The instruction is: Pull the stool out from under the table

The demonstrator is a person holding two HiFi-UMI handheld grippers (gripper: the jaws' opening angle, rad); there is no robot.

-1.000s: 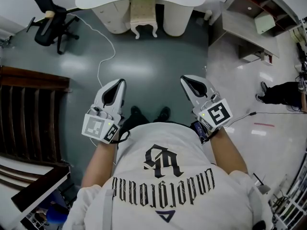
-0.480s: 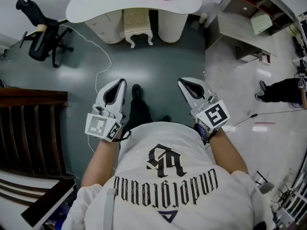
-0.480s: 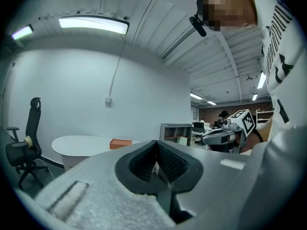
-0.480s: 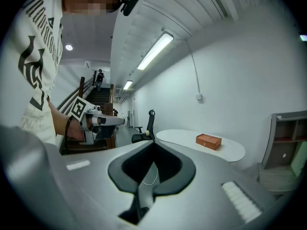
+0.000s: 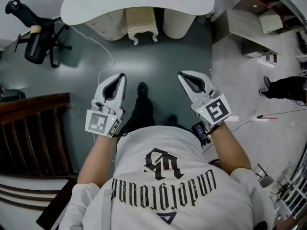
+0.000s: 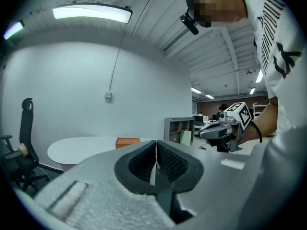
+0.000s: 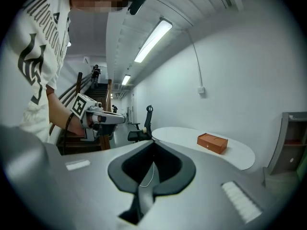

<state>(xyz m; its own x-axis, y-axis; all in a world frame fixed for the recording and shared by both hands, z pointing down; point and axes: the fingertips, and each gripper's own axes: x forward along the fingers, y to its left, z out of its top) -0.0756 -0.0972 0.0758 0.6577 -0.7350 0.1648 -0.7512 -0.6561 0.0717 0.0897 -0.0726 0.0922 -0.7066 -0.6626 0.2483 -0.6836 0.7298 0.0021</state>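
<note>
The left tool and right tool are clenched, empty, well apart from the cream carved-leg stool under the white oval bench.

Matt, smooth white oval counter; glossy grey-green floor; dark varnished wooden railing at eight o'clock; cream painted stool.

The person wore a white short-sleeved T-shirt with black gothic lettering and a triangle mark, dark trousers and black shoes.
</note>
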